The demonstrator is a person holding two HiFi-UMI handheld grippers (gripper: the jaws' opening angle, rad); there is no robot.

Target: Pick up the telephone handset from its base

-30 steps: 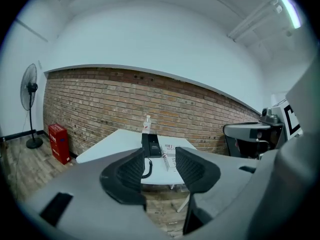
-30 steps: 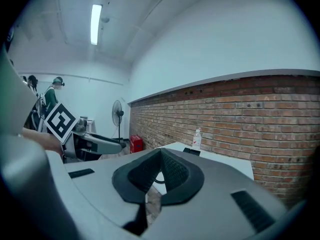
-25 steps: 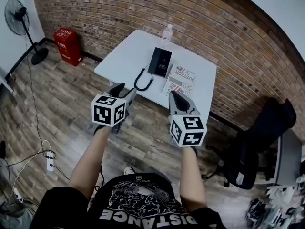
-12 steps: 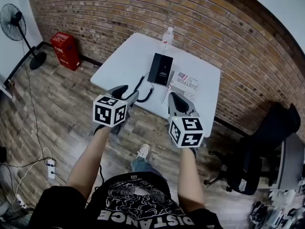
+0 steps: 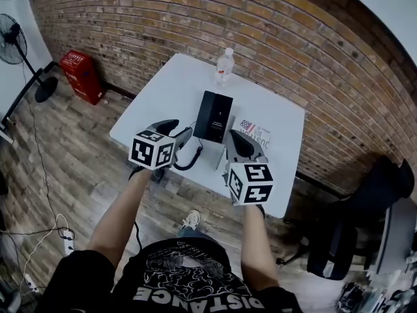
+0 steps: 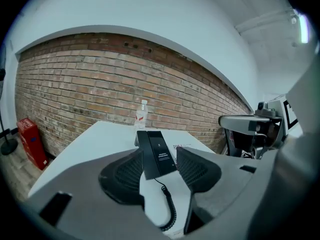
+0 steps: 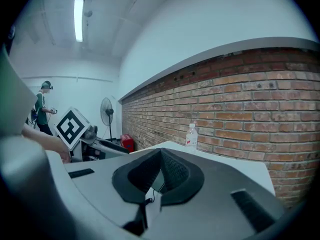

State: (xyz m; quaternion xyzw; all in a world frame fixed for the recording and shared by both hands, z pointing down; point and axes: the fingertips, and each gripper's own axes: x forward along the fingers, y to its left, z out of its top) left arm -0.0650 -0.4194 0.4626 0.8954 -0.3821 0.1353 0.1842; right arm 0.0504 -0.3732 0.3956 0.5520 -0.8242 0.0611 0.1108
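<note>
Now the white worktop [image 5: 163, 90] sits nearer the middle of the head view than a moment ago. I have walked up to it, and both grippers have come over its near edge. The flat black rectangular telephone [image 5: 215, 116] lies at centre frame, just beyond my two grippers, and the handset still rests on its base. I judge it to be the darker strip along the telephone's left side. The black coiled cord [image 5: 189, 159] loops off toward the lower left.

My left gripper [image 5: 174, 132] has its jaws moderately apart with nothing in them, and its own view frames the telephone between them at a distance. My right gripper [image 5: 240, 145] has its jaws drawn together at the tips and is empty. A clear plastic water bottle [image 5: 224, 66] stands above the telephone, toward the top of the frame.

So the approach looks nearly done. The grasp has not begun.
</note>
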